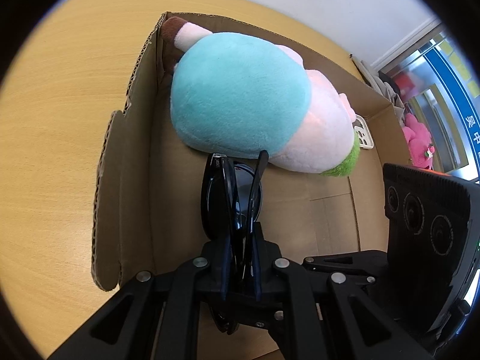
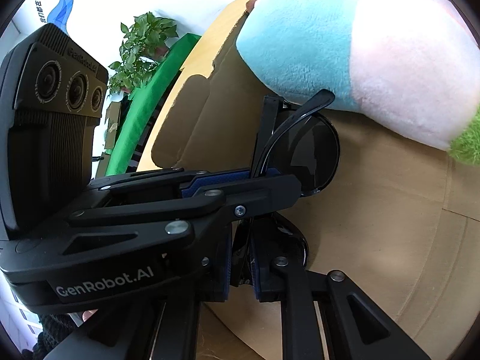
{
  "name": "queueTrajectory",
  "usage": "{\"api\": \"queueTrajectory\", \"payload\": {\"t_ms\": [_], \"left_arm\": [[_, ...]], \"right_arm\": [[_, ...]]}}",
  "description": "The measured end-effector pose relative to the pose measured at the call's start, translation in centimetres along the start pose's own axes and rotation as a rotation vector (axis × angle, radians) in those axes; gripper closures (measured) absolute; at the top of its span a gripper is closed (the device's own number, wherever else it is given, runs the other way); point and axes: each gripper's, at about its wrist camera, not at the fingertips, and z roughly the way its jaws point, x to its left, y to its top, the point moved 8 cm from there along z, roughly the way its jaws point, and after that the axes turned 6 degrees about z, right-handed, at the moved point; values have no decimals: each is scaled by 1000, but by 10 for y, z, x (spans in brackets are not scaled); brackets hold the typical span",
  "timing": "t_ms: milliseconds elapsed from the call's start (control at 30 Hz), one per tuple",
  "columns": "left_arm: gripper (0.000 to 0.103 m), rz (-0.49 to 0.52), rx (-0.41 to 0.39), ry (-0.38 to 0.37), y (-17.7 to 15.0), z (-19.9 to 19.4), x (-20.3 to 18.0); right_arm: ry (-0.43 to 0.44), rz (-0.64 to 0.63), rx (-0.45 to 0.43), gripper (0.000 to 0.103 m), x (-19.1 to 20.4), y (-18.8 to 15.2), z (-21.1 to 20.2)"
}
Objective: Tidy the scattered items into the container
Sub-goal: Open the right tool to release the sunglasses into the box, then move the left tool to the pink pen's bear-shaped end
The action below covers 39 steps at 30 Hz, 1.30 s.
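Both the left gripper (image 1: 240, 258) and the right gripper (image 2: 241, 258) are clamped on the folded black sunglasses (image 1: 231, 198), held inside the open brown cardboard box (image 1: 135, 156), at six o'clock of the turquoise-and-pink plush toy (image 1: 240, 96). The placing step seems underway; next, both grippers likely need to release onto the box floor.

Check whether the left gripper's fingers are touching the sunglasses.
Touching. The left wrist view shows the left gripper shut on the folded sunglasses, its blue-padded fingers pressed against the frame from both sides, above the cardboard box.
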Motion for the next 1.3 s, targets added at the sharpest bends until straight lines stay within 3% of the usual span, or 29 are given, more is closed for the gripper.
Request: {"api": "queueTrajectory", "payload": {"t_ms": [133,200,267,367,500,600,667,733,867,967,1133,1300], "left_arm": [[90,20,3,25,-1,0,1],[89,32,-15,31,-2,-2,0],[86,27,-38,24,-2,-6,-1],[80,16,-96,39,-1,-22,0],[74,48,-200,107,-3,-60,-5],[56,64,-298,158,-9,-95,-11],[39,58,-363,181,-18,-117,-16],[33,62,-432,228,-31,-137,-26],[25,112,-510,352,-53,-150,-60],[25,159,-549,417,-81,-155,-87],[25,179,-581,377,-117,-157,-121],[25,182,-571,339,-139,-157,-137]], "right_arm": [[7,3,-3,88,-1,-2,1],[-8,-15,-12,69,0,-5,-4],[-52,-44,-40,30,3,-6,-10],[-141,-83,-92,9,7,-7,-26],[-189,-136,-195,4,18,-14,-68],[-225,-156,-294,0,19,-29,-105],[-252,-156,-352,0,15,-44,-128],[-298,-152,-395,0,6,-65,-149],[-447,-195,-469,0,-1,-101,-179],[-507,-227,-516,0,7,-120,-194],[-563,-245,-594,0,14,-149,-223],[-579,-252,-604,0,16,-162,-234]]}}
